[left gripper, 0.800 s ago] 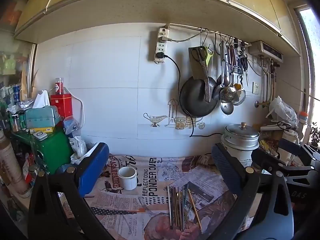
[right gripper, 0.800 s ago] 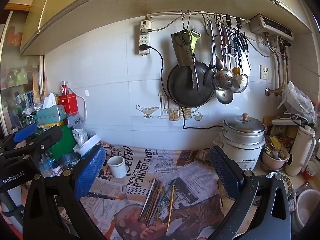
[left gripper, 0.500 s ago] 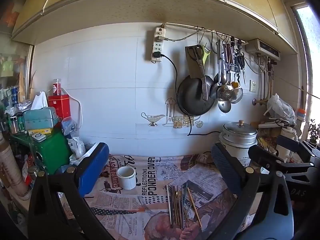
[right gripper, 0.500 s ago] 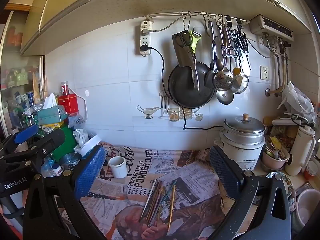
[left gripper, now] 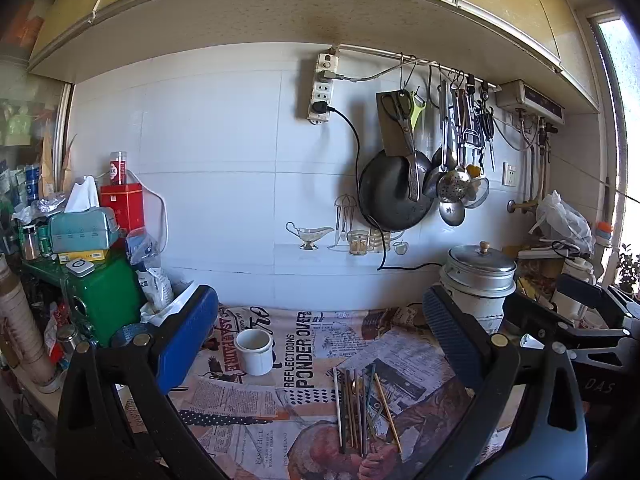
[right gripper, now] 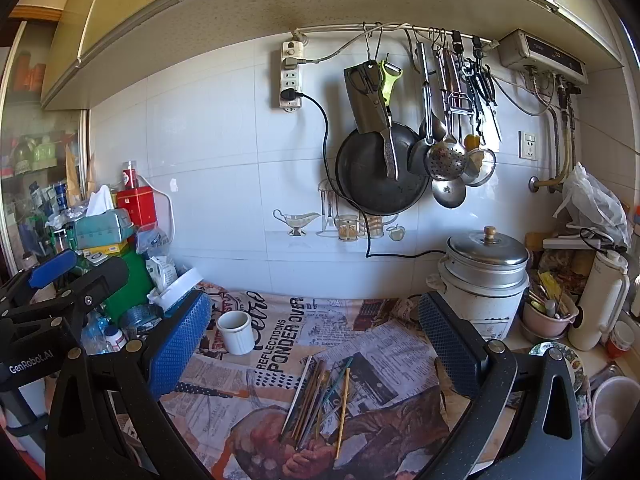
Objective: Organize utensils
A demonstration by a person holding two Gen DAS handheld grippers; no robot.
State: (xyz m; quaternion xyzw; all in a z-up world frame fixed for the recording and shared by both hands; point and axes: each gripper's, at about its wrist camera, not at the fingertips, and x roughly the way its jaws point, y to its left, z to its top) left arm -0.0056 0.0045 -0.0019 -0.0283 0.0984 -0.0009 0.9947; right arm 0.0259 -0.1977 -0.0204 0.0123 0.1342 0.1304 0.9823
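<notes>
A loose bunch of chopsticks and thin utensils lies on the newspaper-covered counter; it also shows in the right wrist view. A white ceramic cup stands upright to their left, and shows in the right wrist view too. My left gripper is open and empty, held above the counter behind the utensils. My right gripper is open and empty, also above them. The right gripper's body shows at the right of the left wrist view, the left gripper's body at the left of the right wrist view.
A rice cooker stands at the back right, with a thermos, bowls and a plate beside it. A green box, tissue box and red tin crowd the left. A pan, ladles and scissors hang on the wall.
Both grippers have shifted only slightly; the left wrist view has drifted a little. The utensils and cup have not moved. Both stay open.
</notes>
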